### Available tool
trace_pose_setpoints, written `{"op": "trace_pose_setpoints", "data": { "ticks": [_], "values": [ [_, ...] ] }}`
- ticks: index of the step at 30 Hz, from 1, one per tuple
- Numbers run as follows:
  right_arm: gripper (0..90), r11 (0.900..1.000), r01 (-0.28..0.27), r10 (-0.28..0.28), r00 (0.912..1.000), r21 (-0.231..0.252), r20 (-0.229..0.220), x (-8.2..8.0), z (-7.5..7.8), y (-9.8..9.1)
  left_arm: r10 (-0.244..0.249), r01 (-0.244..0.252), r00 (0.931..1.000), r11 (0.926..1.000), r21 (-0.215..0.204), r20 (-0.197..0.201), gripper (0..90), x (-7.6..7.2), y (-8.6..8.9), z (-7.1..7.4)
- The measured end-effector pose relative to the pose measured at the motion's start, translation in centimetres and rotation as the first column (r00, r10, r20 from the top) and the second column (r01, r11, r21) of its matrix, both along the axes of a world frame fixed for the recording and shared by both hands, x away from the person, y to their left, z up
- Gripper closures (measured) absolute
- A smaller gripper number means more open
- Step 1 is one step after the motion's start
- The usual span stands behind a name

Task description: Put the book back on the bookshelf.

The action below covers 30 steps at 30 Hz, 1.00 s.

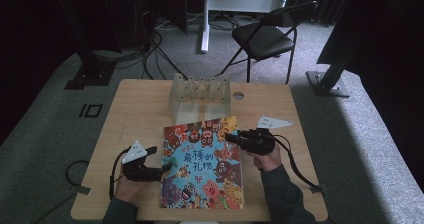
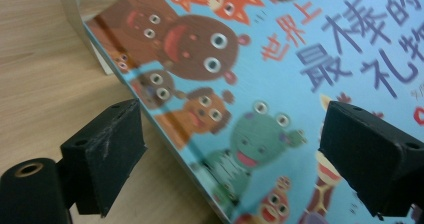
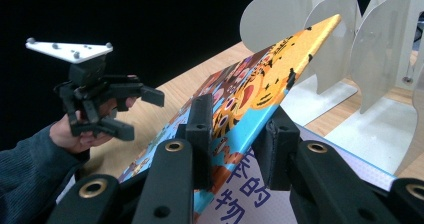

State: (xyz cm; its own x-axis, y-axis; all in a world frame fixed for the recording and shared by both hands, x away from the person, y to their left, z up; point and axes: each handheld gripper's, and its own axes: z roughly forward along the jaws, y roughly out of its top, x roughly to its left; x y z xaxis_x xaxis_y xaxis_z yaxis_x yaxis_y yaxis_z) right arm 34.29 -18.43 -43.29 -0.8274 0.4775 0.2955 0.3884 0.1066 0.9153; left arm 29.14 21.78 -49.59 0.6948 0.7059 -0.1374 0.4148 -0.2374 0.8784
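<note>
the near edge of the wooden table (image 1: 95,204) runs along the bottom of the high view, and both sleeved forearms cross it. the picture book (image 1: 202,164) lies in the middle of the near half, its lower edge close to that near edge. bare wood stays free on both sides of the book, wider on the left.

the left gripper (image 1: 167,166) sits level at the book's left edge, pointing right, held in a hand that comes up from the bottom left. in the left gripper view its jaws stand wide apart, released — one over bare wood, the other over the cover, and the book's left edge (image 2: 165,144) runs between them without either pad pressing on it.

the right gripper (image 1: 231,137) reaches in from the right, pointing left at the book's upper right part, with the wrist bent inward. its jaws are clenched on the front cover (image 3: 250,99); in the right gripper view the cover tilts up off the white title page (image 3: 250,194) under it.

farther back stands the clear file rack (image 1: 200,96), just beyond the book's top edge — the raised cover's far corner sits close before its dividers. behind the table, on grey carpet, a black folding chair (image 1: 265,34) stands well apart.
</note>
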Motion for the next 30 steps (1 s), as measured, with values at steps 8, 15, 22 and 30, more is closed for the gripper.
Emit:
{"op": "trace_pose_setpoints", "data": {
  "ticks": [8, 15, 22, 30],
  "values": [
    [72.5, 0.9998, 0.002, -0.002, 0.9998, 0.019, 0.022, -0.2, 0.1, -0.4, -0.024, 0.022, 0.9993, 0.9976, -0.065, -0.029, 14.1, 3.0, 1.0, 0.4],
    [73.5, 0.9990, -0.011, 0.009, 0.9989, 0.043, 0.046, -0.4, 0.2, -0.9, -0.045, 0.038, 0.9957, 0.9948, -0.095, -0.080, 14.1, 5.8, 1.0, 0.1],
    [74.3, 0.9979, -0.026, 0.023, 0.9982, 0.060, 0.055, -0.4, 0.2, -1.2, -0.116, 0.100, 0.9887, 0.9823, -0.159, -0.095, 13.2, 7.5, 0.6, 0.0],
    [74.6, 0.9963, -0.046, 0.041, 0.9967, 0.072, 0.070, -0.6, 0.3, -1.3, -0.162, 0.140, 0.9824, 0.9693, -0.202, -0.093, 11.6, 8.3, -0.1, 0.7]
  ]
}}
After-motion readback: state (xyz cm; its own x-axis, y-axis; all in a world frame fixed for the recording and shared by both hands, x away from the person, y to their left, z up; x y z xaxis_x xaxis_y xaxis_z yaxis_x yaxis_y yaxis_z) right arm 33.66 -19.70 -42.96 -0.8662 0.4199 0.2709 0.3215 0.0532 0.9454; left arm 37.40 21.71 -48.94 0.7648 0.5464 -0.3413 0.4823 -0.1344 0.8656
